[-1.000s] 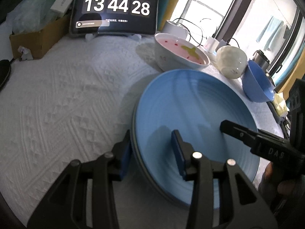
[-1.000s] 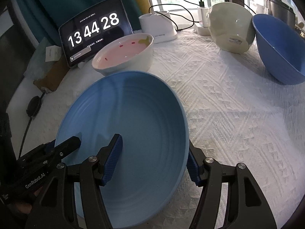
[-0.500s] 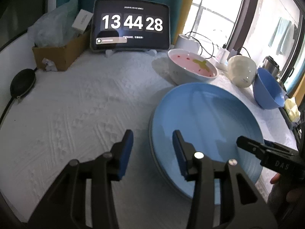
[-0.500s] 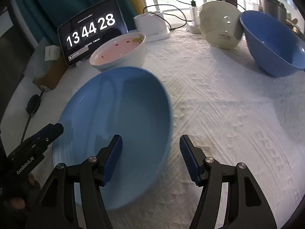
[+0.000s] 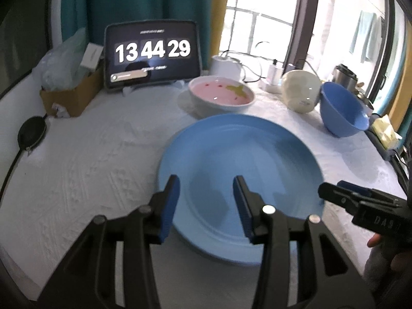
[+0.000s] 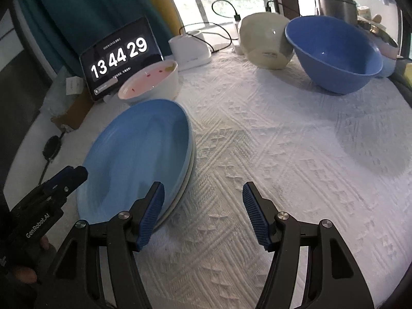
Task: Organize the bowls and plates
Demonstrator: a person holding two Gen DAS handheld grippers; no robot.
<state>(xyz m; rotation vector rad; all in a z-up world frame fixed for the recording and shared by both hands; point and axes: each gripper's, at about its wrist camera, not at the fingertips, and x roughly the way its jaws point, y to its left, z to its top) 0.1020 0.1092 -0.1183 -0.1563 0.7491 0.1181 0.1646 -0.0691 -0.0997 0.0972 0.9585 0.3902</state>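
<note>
Table with white textured cloth (image 6: 283, 154). From the left:

- Cardboard box (image 5: 69, 95), far left.
- Tablet clock (image 5: 152, 54), far, upright.
- Left gripper (image 5: 206, 200), jaws released, empty, above the near part of the plate.
- Blue plate (image 5: 239, 159), near centre, flat, topmost of a stack.
- Pink-lined white bowl (image 5: 221, 96), just behind the plate, upright.
- Right gripper (image 6: 203, 211), jaws released, empty, over bare cloth beside the plate's right rim.
- Cream bowl (image 6: 265, 41), far right, on its side.
- Blue bowl (image 6: 334, 54), tilted, touching the cream bowl.
</note>
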